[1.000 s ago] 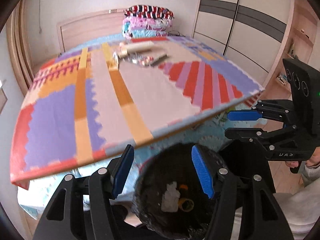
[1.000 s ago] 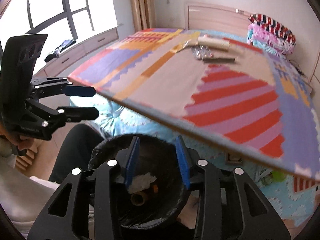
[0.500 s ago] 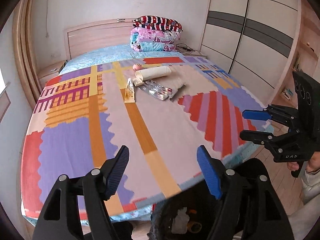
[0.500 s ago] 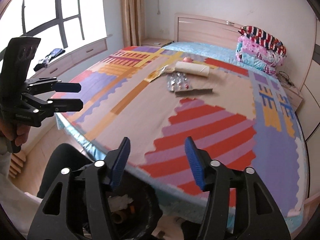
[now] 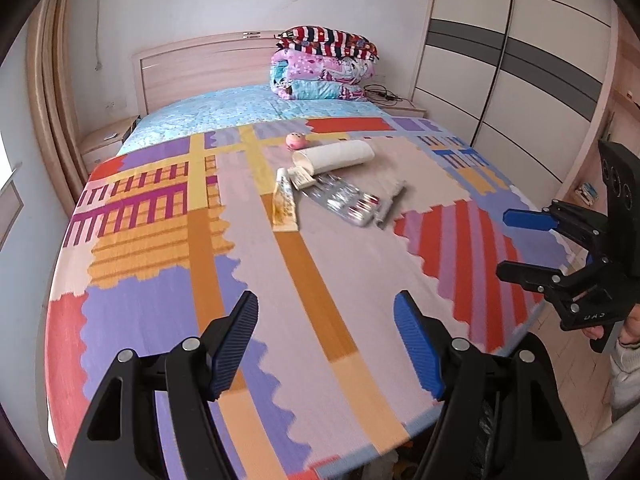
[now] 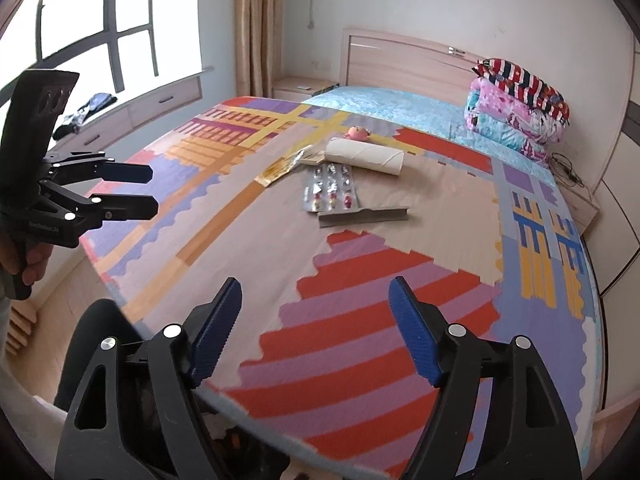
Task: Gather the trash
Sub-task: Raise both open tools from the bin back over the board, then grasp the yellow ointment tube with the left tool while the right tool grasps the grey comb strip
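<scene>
Blue-padded fingers spread wide, empty, on both the left gripper and right gripper over the bed's near edge; farther up lie a blister pack, wrapper and cardboard tube.

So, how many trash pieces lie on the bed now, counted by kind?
cardboard tube: 1
blister pack: 1
grey strip: 1
yellow wrapper: 1
small white packet: 1
Total: 5, not counting the pink toy.
</scene>
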`<state>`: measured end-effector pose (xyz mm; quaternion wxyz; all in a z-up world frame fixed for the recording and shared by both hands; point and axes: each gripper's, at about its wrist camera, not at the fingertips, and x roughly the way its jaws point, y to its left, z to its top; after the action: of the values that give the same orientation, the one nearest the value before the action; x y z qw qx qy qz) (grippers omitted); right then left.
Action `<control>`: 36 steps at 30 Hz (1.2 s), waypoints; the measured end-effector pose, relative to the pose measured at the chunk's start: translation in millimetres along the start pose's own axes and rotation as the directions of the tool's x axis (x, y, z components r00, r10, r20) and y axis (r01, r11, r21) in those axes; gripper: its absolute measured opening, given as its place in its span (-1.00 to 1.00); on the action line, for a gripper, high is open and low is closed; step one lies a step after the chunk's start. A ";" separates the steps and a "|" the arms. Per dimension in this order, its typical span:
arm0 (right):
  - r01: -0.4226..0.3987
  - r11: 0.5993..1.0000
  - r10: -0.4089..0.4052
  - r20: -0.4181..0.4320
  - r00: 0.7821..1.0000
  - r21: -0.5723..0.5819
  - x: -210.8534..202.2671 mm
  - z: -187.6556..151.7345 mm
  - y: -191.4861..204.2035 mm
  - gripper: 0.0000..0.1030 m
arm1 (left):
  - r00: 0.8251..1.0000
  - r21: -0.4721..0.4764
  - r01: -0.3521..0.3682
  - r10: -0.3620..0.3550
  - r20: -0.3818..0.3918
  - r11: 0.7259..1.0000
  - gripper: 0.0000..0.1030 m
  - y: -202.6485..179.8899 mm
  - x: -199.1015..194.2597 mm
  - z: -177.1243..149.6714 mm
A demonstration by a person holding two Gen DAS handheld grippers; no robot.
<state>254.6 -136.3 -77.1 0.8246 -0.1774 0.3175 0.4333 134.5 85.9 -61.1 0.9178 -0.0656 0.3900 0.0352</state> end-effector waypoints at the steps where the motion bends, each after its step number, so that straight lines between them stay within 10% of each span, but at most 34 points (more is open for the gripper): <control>1: 0.000 1.000 0.000 0.000 1.000 0.006 3.9 2.6 -3.5 0.47 | 1.000 0.000 -0.004 0.004 -0.002 1.000 0.31 2.3 3.1 3.3; 20: -0.003 0.985 0.009 -0.037 0.999 0.171 71.1 43.4 -53.0 0.46 | 0.999 -0.034 -0.022 0.021 -0.039 0.999 0.31 42.5 80.8 57.4; 28: 0.034 0.973 -0.015 -0.083 0.996 0.230 99.8 51.1 -61.9 -0.05 | 0.998 -0.030 -0.053 0.052 -0.030 0.998 0.31 48.0 110.5 77.0; 36: 0.048 0.943 -0.016 -0.098 0.995 0.329 114.5 50.3 -67.1 -0.06 | 0.996 -0.020 -0.080 0.079 -0.043 0.997 0.31 49.7 130.1 78.5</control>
<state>377.1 -76.5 -116.5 0.8338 -0.0619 0.4211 0.3516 274.8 148.4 -105.5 0.9065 -0.0610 0.4112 0.0744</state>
